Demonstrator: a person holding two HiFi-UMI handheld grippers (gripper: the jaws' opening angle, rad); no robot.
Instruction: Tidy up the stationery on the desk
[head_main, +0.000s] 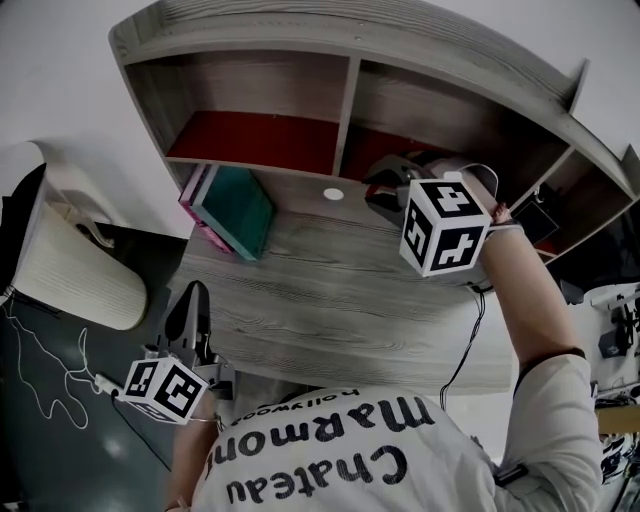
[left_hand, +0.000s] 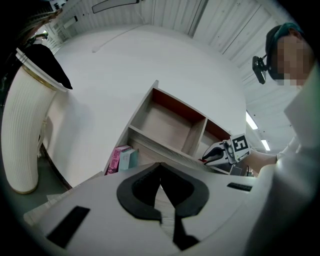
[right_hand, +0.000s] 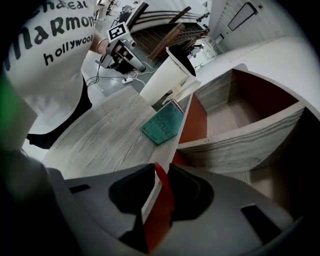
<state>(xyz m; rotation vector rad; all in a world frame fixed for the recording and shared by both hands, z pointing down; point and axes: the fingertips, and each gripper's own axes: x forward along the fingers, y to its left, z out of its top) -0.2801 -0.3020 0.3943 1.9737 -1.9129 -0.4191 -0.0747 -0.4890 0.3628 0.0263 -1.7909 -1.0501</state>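
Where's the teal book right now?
In the head view the teal book sits at the back left of the desk, right beside the pink book on its left, just below the left compartment of the shelf unit.

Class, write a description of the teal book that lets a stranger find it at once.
Find the grey wooden desk with the shelf unit along its back. At the desk's left end, below the shelf's left compartment, books sit together. The teal book is the one nearer the desk's middle; the pink book lies outside it.
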